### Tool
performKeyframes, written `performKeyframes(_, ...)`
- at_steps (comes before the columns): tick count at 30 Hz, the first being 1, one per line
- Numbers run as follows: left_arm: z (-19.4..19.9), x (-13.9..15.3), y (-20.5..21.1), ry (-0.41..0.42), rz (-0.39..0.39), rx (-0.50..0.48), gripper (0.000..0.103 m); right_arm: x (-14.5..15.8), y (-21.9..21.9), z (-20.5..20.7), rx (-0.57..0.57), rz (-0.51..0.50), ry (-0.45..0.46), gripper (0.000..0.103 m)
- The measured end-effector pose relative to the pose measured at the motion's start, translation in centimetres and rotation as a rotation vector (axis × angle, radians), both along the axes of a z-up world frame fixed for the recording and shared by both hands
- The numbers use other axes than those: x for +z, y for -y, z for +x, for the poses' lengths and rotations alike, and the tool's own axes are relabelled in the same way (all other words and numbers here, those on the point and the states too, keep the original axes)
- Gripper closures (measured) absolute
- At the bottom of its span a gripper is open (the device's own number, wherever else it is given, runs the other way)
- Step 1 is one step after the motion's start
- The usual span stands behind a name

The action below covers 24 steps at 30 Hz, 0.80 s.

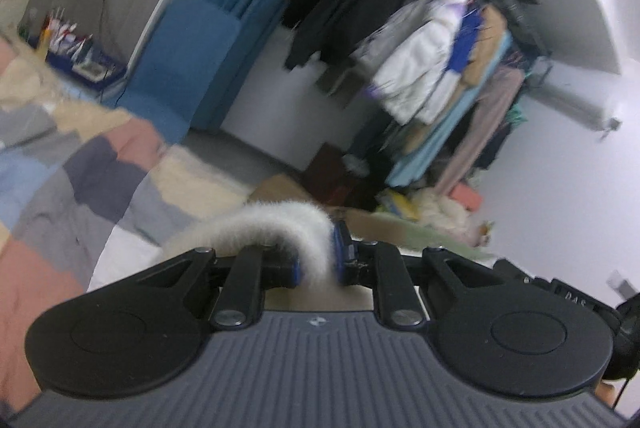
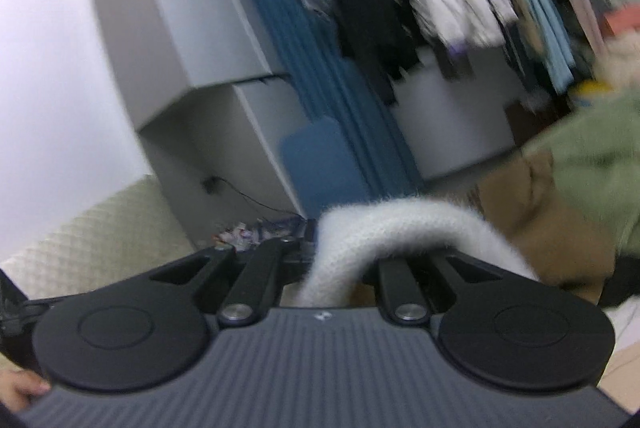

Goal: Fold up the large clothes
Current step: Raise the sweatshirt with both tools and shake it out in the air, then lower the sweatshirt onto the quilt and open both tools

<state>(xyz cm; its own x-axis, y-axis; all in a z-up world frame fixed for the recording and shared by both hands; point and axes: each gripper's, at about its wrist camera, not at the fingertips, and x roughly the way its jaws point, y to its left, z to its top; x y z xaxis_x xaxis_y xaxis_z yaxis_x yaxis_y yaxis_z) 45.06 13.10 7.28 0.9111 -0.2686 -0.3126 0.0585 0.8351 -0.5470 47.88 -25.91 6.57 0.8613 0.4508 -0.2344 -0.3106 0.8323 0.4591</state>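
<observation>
1. Garment (image 1: 280, 228), fuzzy and white, is draping limp over both grippers above the bed (image 1: 80, 168): soft, light, floppy.
2. I'm seeing left gripper (image 1: 316, 264) and right gripper (image 2: 320, 260) each pinching a rolled edge.
3. I'm judging hems the best holds; fluff may be slipping.
</observation>
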Motion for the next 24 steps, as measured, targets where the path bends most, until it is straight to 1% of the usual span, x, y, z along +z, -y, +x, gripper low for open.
performKeyframes(3,5.5,-6.7,-0.1,-0.079,0.028,0.022,0.085,-6.3,-1.0,3.5,-0.01,-0.044,-0.063,0.091)
performKeyframes(6,9.5,-12.7,-0.4,-0.133,0.049,0.028,0.085,-11.9,-1.8,6.8,-0.007,-0.097,-0.089,0.09)
performKeyframes(10,14.7,-19.8,-0.7,-0.212,0.09,0.042,0.085,-18.2,-3.2,10.6,-0.003,-0.167,-0.12,0.09)
performKeyframes(12,16.7,-22.8,-0.9,-0.248,0.101,0.047,0.085,-21.0,-3.9,11.6,0.002,-0.199,-0.134,0.09)
performKeyframes(14,18.1,-25.3,-1.3,-0.28,0.095,0.048,0.085,-23.1,-4.3,12.6,-0.002,-0.206,-0.152,0.09)
performKeyframes(17,18.9,-27.6,-1.7,-0.31,0.072,0.047,0.084,-24.8,-4.3,13.4,0.001,-0.195,-0.163,0.09)
performKeyframes(20,18.2,-27.3,-1.9,-0.305,0.069,0.044,0.083,-24.9,-4.0,12.6,0.009,-0.176,-0.144,0.088)
performKeyframes(21,17.7,-26.8,-1.8,-0.301,0.072,0.038,0.083,-24.9,-3.9,12.5,0.014,-0.174,-0.14,0.084)
performKeyframes(22,17.4,-26.5,-1.8,-0.301,0.074,0.024,0.074,-24.6,-3.8,12.0,0.022,-0.168,-0.138,0.073)
performKeyframes(23,16.9,-26.0,-1.7,-0.309,0.072,0.004,0.059,-24.4,-3.5,11.8,0.031,-0.158,-0.139,0.066)
performKeyframes(24,16.0,-25.0,-1.6,-0.312,0.081,0.001,0.054,-24.1,-3.4,11.5,0.046,-0.145,-0.143,0.05)
